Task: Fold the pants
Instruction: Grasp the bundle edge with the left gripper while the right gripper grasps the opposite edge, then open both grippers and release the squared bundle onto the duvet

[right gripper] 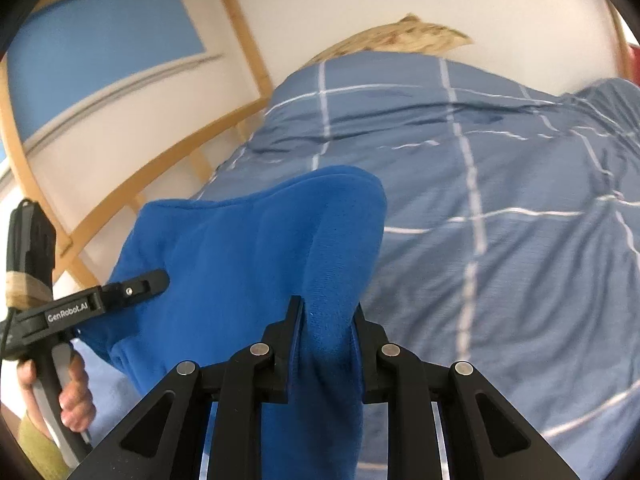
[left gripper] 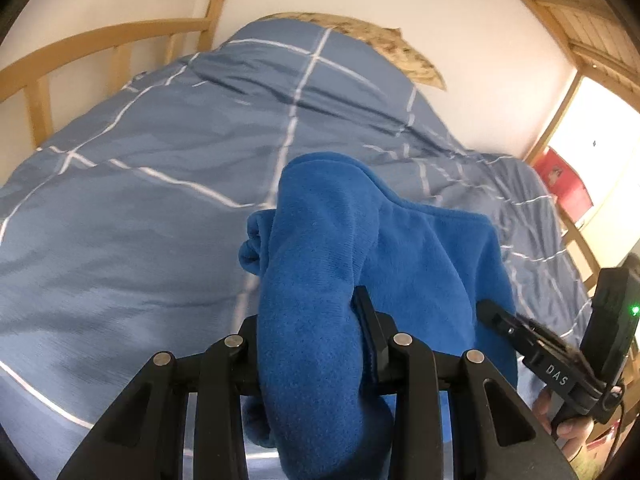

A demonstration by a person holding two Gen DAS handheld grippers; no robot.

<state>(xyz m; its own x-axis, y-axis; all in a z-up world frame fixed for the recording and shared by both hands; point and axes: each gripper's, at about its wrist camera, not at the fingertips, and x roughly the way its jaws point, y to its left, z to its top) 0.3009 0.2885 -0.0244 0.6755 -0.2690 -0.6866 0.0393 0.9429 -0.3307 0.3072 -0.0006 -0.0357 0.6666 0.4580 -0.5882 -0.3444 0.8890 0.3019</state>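
Blue fleece pants [left gripper: 320, 264] held up off the bed [left gripper: 140, 208], pinched along 1 edge by 2 claws so the cloth hangs free and can be laid over in a fold rather than dragged across the checked duvet [right gripper: 500, 208]

Left claw [left gripper: 316, 332] closed down narrow on a thick roll of fleece; only its right finger [left gripper: 370, 320] shows in its own view, pressed against the roll, the other hidden behind the bunch. Seen again from the right wrist view, low at the left, with 1 finger laid over the fabric's face and a hand [right gripper: 74, 396] wrapped round the handle below it

Right claw [right gripper: 328, 320] likewise nearly closed, both fingers clamped on a fold of the pants, fleece bulging above and hanging down between the linkages. Also visible from the left wrist view at the right edge [left gripper: 486, 310], tip tucked against the cloth

Both claws aimed forward and tilted down toward the duvet, set side by side with the span of fleece stretched between them. Judged as the carrying part of a fold: edge raised, not yet set down. Rest of the garment below the claws out of sight, so hard to tell how much still lies on the bed

Wooden bed frame [left gripper: 100, 40] and pale wall behind; patterned pillow [right gripper: 400, 36] at the far end
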